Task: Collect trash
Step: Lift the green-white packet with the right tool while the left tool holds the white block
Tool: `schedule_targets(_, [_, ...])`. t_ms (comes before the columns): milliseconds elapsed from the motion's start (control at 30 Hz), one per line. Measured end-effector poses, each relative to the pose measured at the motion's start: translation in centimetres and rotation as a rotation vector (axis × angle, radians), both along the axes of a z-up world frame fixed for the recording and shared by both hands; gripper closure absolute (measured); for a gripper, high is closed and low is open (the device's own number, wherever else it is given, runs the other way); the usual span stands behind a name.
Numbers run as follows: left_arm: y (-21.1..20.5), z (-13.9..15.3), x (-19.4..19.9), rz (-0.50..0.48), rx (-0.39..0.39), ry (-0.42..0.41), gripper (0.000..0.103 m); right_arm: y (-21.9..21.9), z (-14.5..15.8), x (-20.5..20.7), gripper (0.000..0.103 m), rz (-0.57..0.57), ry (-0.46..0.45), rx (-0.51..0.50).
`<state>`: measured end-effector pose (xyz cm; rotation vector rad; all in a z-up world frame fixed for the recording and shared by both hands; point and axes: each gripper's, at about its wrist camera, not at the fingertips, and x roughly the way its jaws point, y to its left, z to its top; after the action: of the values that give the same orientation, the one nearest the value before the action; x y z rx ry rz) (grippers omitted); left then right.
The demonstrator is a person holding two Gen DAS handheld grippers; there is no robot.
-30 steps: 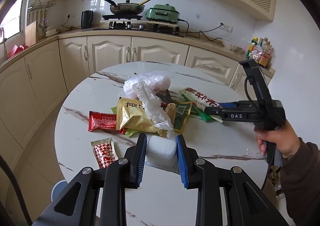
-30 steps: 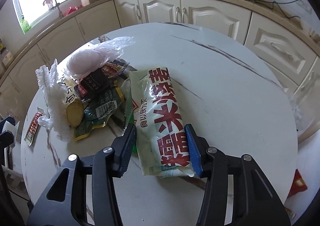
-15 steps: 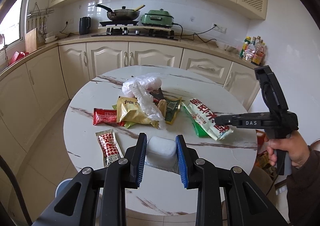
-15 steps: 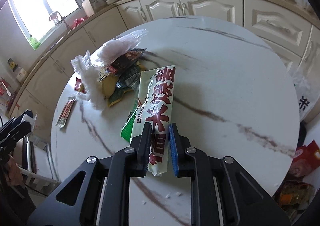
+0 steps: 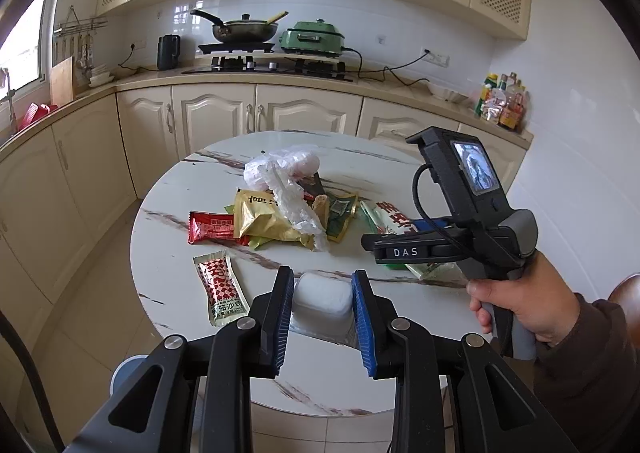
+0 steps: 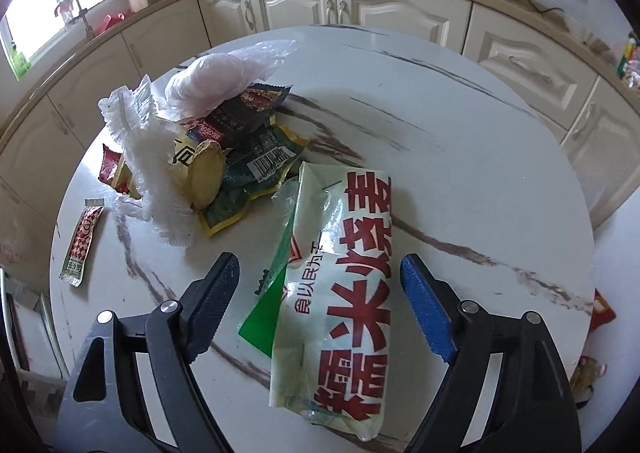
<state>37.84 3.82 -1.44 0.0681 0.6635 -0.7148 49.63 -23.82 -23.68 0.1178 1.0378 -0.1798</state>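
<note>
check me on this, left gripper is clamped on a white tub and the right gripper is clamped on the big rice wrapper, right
Only the right half is wrong. The right gripper has just opened; its jaws straddle the rice wrapper without pressing it, as the right wrist view shows. The left gripper is clamped on the white tub.

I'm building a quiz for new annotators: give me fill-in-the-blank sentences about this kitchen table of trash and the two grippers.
1. The left gripper is shut on a small ____ plastic tub.
2. The right gripper stands ____ around the long white wrapper with red characters, having just been opening.
3. The trash lies on a round ____-patterned table.
4. The checkered red-and-white sauce sachet lies ____ from the wrapper pile.

Missing words: white; open; marble; apart
</note>
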Motion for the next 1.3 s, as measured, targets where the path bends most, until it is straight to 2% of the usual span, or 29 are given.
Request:
schedule_targets(67, [0.0,-0.2,0.3,-0.003,-0.005,0.005,0.078,0.3,-0.2,0.4,0.033,0.017,0.0,-0.064])
schedule_targets(100, [-0.1,-0.1,0.3,-0.003,-0.008,0.006,0.078,0.1,-0.2,0.5,0.04,0.029,-0.011,-0.055])
schedule_targets(333, [0.4,-0.2,0.6,-0.004,-0.023,0.009,0.078,-0.8,0.2,0.1,0.048,0.074,-0.036,-0.039])
schedule_targets(667, [0.9,-0.1,0.4,0.008,-0.027,0.004,0.078,-0.5,0.8,-1.6,0.053,0.09,-0.084,-0.004])
schedule_targets(700, [1.0,-0.1,0.4,0.01,-0.027,0.003,0.078,-0.5,0.9,-1.8,0.058,0.088,-0.098,-0.008])
schedule_targets(733, [1.1,-0.1,0.3,0.01,-0.028,0.003,0.078,-0.6,1.2,-2.0,0.079,0.087,-0.115,0.007])
schedule_targets(800, [1.2,-0.1,0.2,0.012,-0.027,0.004,0.078,-1.2,1.6,-2.0,0.079,0.077,-0.121,0.053])
schedule_targets(933, [1.4,-0.1,0.0,0.015,-0.024,0.001,0.078,-1.0,1.8,-2.0,0.08,0.086,-0.125,0.057])
schedule_targets(1033, [1.7,0.0,-0.3,0.016,-0.023,-0.001,0.078,-1.5,2.3,-2.3,0.083,0.083,-0.139,0.139])
schedule_targets(1200, [1.8,-0.1,-0.3,0.017,-0.026,0.003,0.078,-0.9,3.3,-2.5,0.087,0.096,-0.151,0.211])
schedule_targets(1300, [1.9,-0.3,-0.4,0.013,-0.027,0.005,0.078,0.1,3.7,-2.2,0.087,0.102,-0.142,0.201])
